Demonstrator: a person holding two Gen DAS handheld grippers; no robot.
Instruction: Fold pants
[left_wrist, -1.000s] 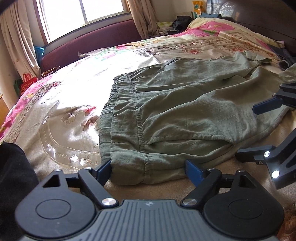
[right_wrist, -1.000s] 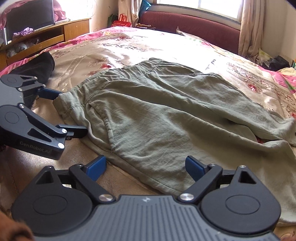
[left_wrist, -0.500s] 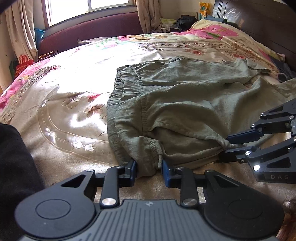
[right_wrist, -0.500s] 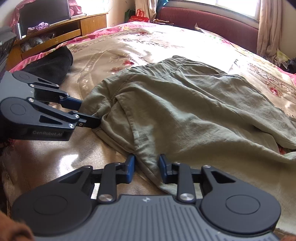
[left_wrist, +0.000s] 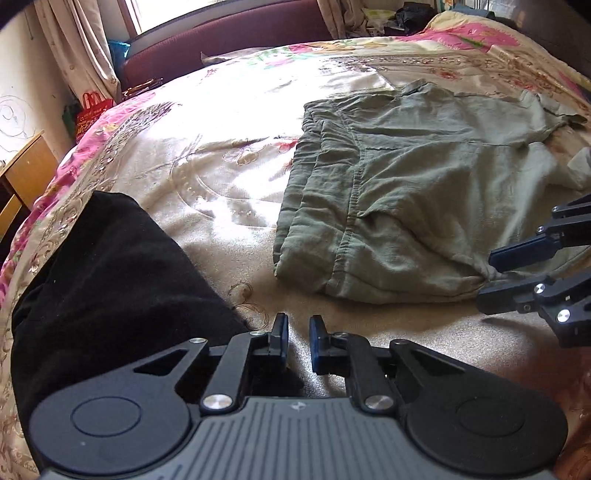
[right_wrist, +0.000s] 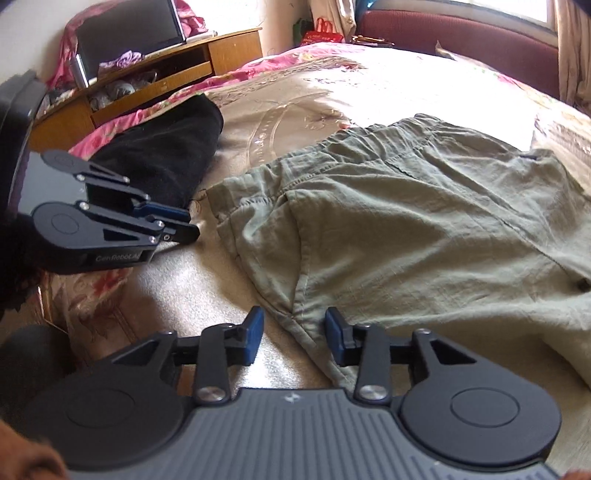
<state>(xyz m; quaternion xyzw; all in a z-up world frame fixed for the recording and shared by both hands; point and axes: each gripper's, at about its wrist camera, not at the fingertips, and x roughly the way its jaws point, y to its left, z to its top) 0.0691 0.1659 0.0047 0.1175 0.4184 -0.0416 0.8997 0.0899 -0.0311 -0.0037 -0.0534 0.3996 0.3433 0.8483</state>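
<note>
Olive green pants (left_wrist: 399, 192) lie spread on the bed, waistband toward the left in the left wrist view; they also show in the right wrist view (right_wrist: 424, 229). My left gripper (left_wrist: 298, 338) is nearly shut and empty, pulled back from the waistband corner; it also shows in the right wrist view (right_wrist: 184, 223). My right gripper (right_wrist: 294, 328) is partly open with the pants' near edge lying between its fingers, not clamped; it also shows in the left wrist view (left_wrist: 495, 277) at that edge.
A black garment (left_wrist: 110, 277) lies on the bedspread (left_wrist: 221, 155) left of the pants, close to my left gripper. A wooden cabinet (right_wrist: 147, 81) stands beside the bed. A dark red padded bench (left_wrist: 221, 40) runs under the window.
My left gripper has let go of the waistband corner and drawn back, staying nearly shut. My right gripper has opened off the pants' edge. The pants have dropped flat on the bed.
</note>
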